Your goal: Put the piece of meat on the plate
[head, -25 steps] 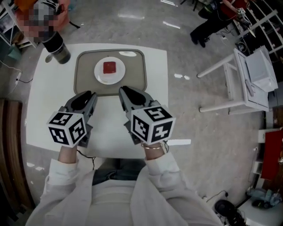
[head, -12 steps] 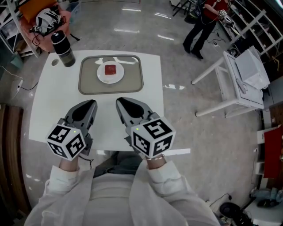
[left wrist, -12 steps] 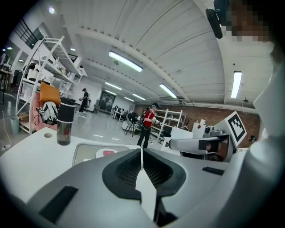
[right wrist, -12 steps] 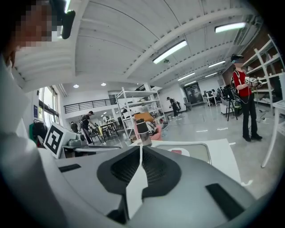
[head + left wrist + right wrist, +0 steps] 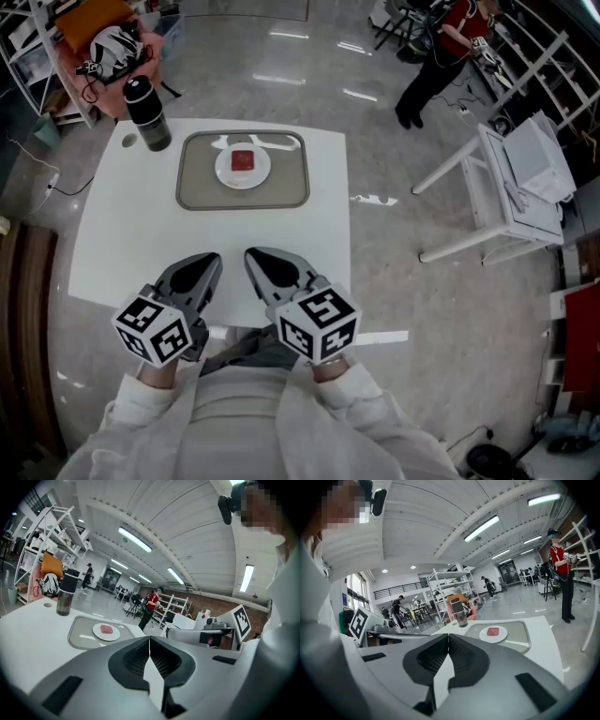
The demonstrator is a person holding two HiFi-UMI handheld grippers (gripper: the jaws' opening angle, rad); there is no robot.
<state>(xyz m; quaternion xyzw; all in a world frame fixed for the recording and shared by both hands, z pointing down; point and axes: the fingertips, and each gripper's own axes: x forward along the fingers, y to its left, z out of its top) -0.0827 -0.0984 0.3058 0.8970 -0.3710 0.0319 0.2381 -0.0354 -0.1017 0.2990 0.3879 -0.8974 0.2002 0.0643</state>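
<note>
A red piece of meat (image 5: 243, 160) lies on a small white plate (image 5: 228, 174), which rests in a grey tray (image 5: 192, 187) at the far side of the white table (image 5: 122, 244). The meat (image 5: 108, 629) and plate (image 5: 99, 634) also show in the left gripper view, and the meat (image 5: 492, 631) in the right gripper view. My left gripper (image 5: 208, 262) and right gripper (image 5: 253, 256) hover side by side over the near table edge, well short of the tray. Both are shut with nothing between the jaws.
A dark cylindrical bottle (image 5: 147, 113) stands at the table's far left corner beside the tray. A white folding chair (image 5: 511, 187) stands on the floor to the right. A person in red (image 5: 441, 47) stands far off. Shelves line the room's edges.
Both grippers have drawn back toward the near table edge and the head view has pulled away, so the tray and plate look smaller and farther off.
</note>
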